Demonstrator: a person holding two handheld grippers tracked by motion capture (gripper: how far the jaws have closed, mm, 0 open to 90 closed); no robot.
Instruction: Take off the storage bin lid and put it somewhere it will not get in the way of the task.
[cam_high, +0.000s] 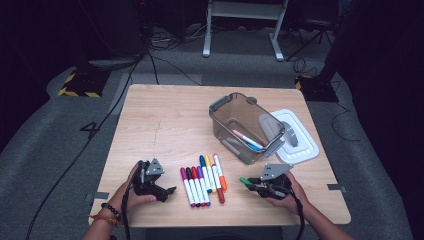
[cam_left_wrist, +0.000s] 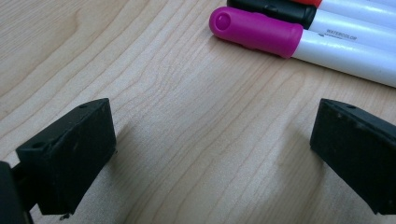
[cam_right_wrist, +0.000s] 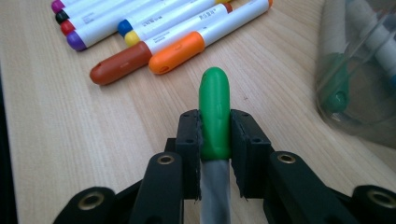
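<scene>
My right gripper (cam_right_wrist: 215, 135) is shut on a green-capped marker (cam_right_wrist: 215, 116), its cap poking out past the jaws; in the high view the right gripper (cam_high: 257, 185) holds that green marker (cam_high: 246, 181) low over the table's front right. A row of several markers (cam_high: 202, 180) lies at the front centre, with a brown marker (cam_right_wrist: 121, 63) and an orange marker (cam_right_wrist: 177, 52) nearest my right gripper. My left gripper (cam_high: 167, 192) stands open just left of the row, its jaws wide over bare wood (cam_left_wrist: 210, 140), with the magenta-capped marker (cam_left_wrist: 254, 30) just beyond.
A clear bin with grey handles (cam_high: 222, 120) stands at the table's centre right with a few markers inside. Its white lid (cam_high: 305, 147) lies flat to the bin's right. The bin wall (cam_right_wrist: 359, 70) sits close on my right gripper's right side.
</scene>
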